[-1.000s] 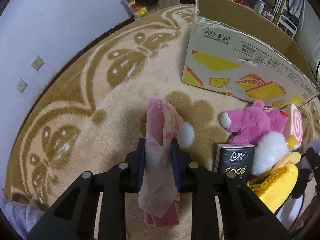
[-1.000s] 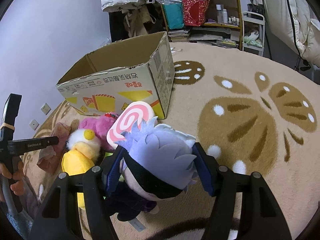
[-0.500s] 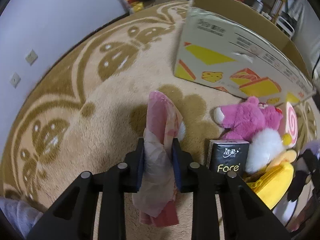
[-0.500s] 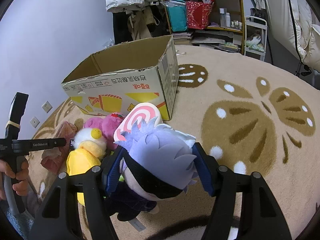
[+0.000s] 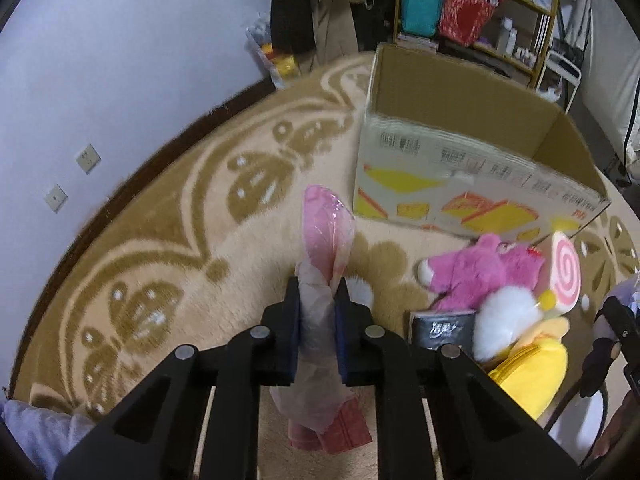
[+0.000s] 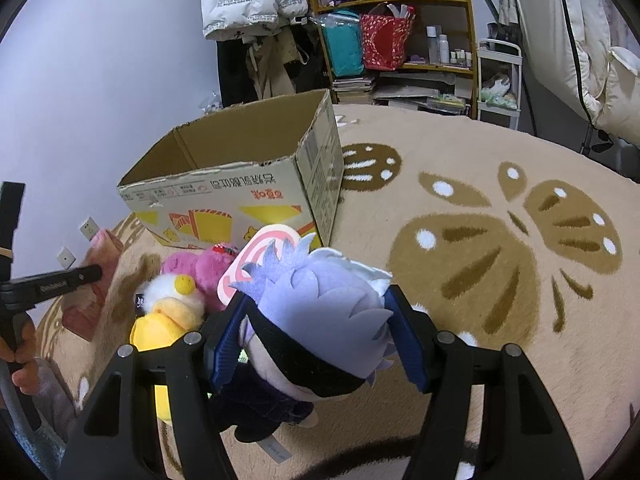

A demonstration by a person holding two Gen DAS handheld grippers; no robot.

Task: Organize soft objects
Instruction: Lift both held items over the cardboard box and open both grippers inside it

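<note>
My left gripper point(image 5: 318, 292) is shut on a pink plastic-wrapped soft pack point(image 5: 326, 240) and holds it above the rug. My right gripper point(image 6: 316, 320) is shut on a plush doll with pale purple hair and a black blindfold point(image 6: 320, 320), lifted off the rug. An open cardboard box point(image 5: 460, 152) stands ahead of both; it also shows in the right wrist view point(image 6: 248, 176). On the rug by the box lie a pink plush point(image 5: 480, 272), a yellow duck plush point(image 6: 168, 320), a pink swirl cushion point(image 5: 564, 272) and a black tissue pack point(image 5: 440, 328).
A patterned beige and brown rug point(image 6: 480, 240) covers the floor. A wall with sockets point(image 5: 86, 158) runs along the left. Shelves with bags and bottles point(image 6: 400, 40) and hanging coats point(image 6: 248, 0) stand behind the box. A white folding chair point(image 6: 580, 60) is at the far right.
Both grippers have risen with their loads; the left one tilted up so the box's open top now shows. The grips have not changed.
</note>
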